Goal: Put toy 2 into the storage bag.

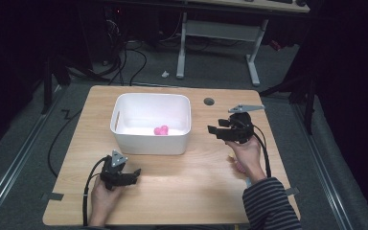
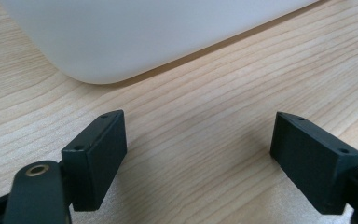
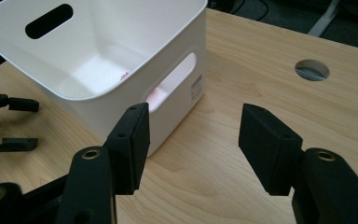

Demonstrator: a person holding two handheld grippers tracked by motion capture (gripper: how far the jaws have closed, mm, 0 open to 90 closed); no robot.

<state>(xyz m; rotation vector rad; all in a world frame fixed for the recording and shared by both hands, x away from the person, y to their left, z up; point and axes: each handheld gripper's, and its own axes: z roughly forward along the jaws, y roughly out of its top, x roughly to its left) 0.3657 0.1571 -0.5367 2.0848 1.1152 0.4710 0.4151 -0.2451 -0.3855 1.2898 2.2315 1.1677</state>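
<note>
A white plastic bin stands on the wooden table, a little left of the middle. A small pink object lies inside it near the front wall; it also shows pink through the bin's side slot. My left gripper rests low on the table in front of the bin's near left corner, open, with bare wood between its jaws. To the bin's right, my right gripper points at the bin's side wall, open with nothing between its jaws.
A round cable hole sits in the table behind the right gripper. Something pink peeks out under the right hand. The left gripper appears far off in the right gripper view. Desk legs and cables stand on the floor beyond the table.
</note>
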